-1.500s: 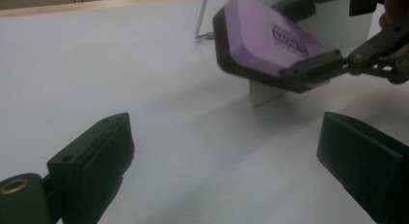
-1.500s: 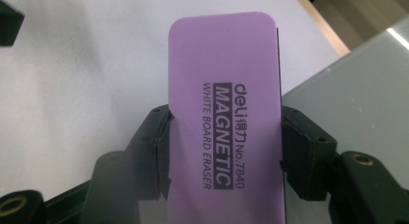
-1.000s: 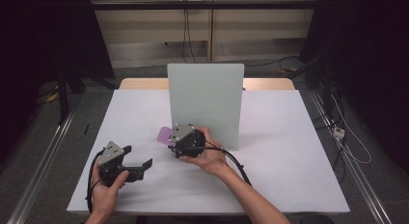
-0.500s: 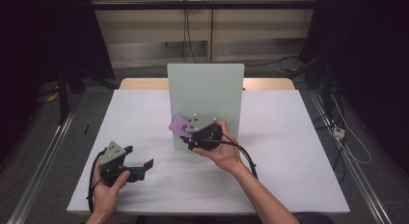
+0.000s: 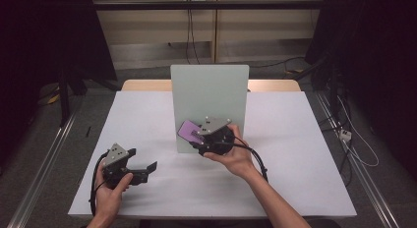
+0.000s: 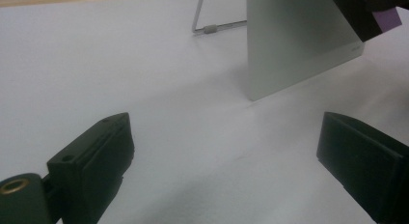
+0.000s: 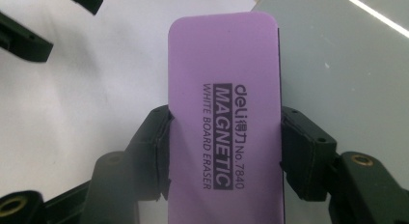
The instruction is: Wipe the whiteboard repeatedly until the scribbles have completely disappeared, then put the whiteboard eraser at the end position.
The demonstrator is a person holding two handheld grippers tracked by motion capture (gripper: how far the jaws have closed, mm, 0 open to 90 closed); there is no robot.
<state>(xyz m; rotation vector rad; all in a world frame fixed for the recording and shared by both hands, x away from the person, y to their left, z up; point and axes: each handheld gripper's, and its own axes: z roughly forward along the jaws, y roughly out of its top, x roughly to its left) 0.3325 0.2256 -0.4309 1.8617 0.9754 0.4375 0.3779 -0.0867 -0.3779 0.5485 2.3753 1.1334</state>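
White paper is covering the table [image 5: 295, 154], which is standing in a dim room with dark curtains hanging at both sides and cables running across the floor behind.

At the left, a hand is resting the left gripper [image 5: 143, 169] on the table near the front edge. Its two black jaws are standing wide apart with nothing between them, and in the left gripper view bare white surface is showing in the gap.

Moving toward the middle, a pale grey whiteboard [image 5: 209, 98] is standing upright on a wire stand, its face turned toward the person.

Just in front of the whiteboard's lower part, the right gripper [image 7: 224, 151] is pinching a purple magnetic whiteboard eraser [image 7: 224, 98] and holding it lifted off the table. The jaws are pressing against the eraser's two long edges, near its lower half.

The eraser is looking like a light, flat block, probably a stiff plastic back with a softer wiping face, so a moderate squeeze across its narrow width, as now, is likely holding it well. Being magnetic, it may be tugging toward the board when brought close.

Its long axis is running straight out from the gripper, the free rounded end pointing away from the hand, toward the left and the whiteboard's lower edge in the high view.
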